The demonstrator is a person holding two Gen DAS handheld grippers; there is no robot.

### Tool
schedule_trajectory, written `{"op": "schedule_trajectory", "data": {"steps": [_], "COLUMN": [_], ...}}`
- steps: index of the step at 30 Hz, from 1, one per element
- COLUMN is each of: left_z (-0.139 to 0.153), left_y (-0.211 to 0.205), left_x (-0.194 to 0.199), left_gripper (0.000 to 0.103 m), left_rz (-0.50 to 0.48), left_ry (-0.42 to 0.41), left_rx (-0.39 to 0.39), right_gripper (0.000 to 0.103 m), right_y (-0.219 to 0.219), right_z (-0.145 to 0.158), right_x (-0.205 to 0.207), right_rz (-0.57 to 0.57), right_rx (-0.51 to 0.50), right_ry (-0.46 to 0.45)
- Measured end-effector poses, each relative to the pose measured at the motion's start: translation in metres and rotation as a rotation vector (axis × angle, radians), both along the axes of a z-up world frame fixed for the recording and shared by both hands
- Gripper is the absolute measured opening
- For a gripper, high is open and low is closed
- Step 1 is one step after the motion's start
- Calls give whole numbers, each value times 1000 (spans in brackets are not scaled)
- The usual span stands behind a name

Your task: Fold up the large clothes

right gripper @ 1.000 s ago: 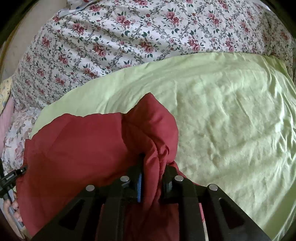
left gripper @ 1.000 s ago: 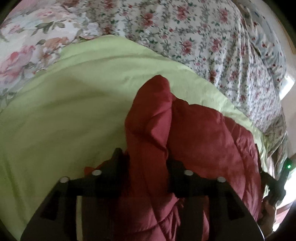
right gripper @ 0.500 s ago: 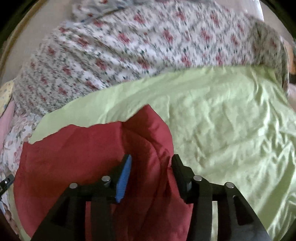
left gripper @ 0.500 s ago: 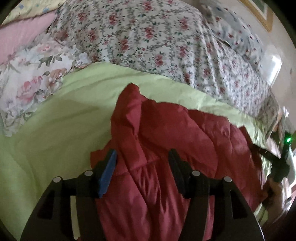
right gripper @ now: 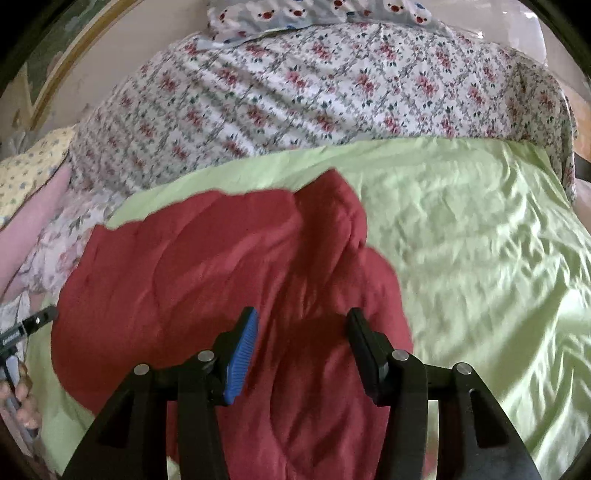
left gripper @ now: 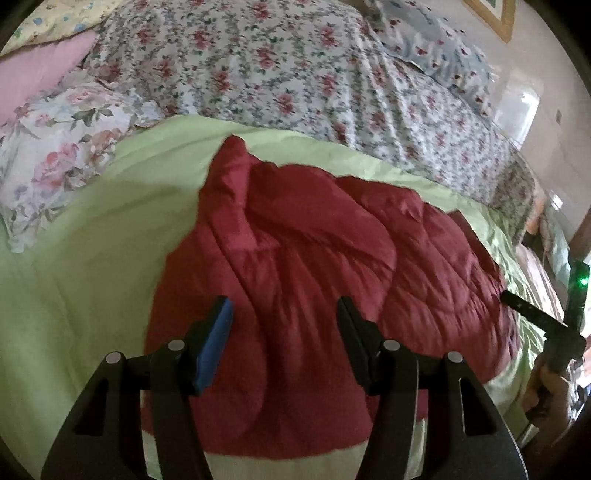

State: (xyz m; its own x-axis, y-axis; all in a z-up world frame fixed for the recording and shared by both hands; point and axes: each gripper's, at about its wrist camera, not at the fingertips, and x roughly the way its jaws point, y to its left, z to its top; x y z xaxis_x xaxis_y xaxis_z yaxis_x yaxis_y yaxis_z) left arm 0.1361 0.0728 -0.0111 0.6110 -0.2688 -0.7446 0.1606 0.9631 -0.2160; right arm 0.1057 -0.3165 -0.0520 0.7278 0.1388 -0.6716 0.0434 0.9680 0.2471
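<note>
Red quilted garment (left gripper: 295,240) lies on green sheet (right gripper: 461,221) — both hand-held grippers (left gripper: 282,314) (right gripper: 301,325) parted, gripping nothing.

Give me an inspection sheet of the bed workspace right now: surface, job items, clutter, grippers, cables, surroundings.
Surface: light green sheet spread over the floral-print bedspread.
Job's things: dark red quilted padded garment lying bunched on the green sheet, rumpled, one corner peaked.
Clutter: floral pillow and pink pillow at the sheet's edge.
Grippers: left gripper open above the garment, fingers apart, nothing pinched; right gripper likewise open.
Cables: nothing seen.
Surroundings: framed picture on the wall; bear-print pillow beyond.
</note>
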Motion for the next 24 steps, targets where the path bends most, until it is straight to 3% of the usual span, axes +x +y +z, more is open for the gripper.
{"op": "schedule_trajectory", "data": {"steps": [11,20,24], "left_z": [-7,-10,-9], "left_y": [-2,-20,-38], "left_x": [-35,-48,-55], "left_gripper": [62,62,74], "left_rz": [-4,-39,-60], "left_ry": [36,51,51], "left_rx": [-12,21,54], "right_gripper": [57,59,65], "right_y": [12,59,83], "right_z": [-5,-7,-3], "right_x": [-48,-61,-61], "right_rz": [-14,85,142], "right_rx": [-8,-60,-93], "right_ry": [14,8,-18]}}
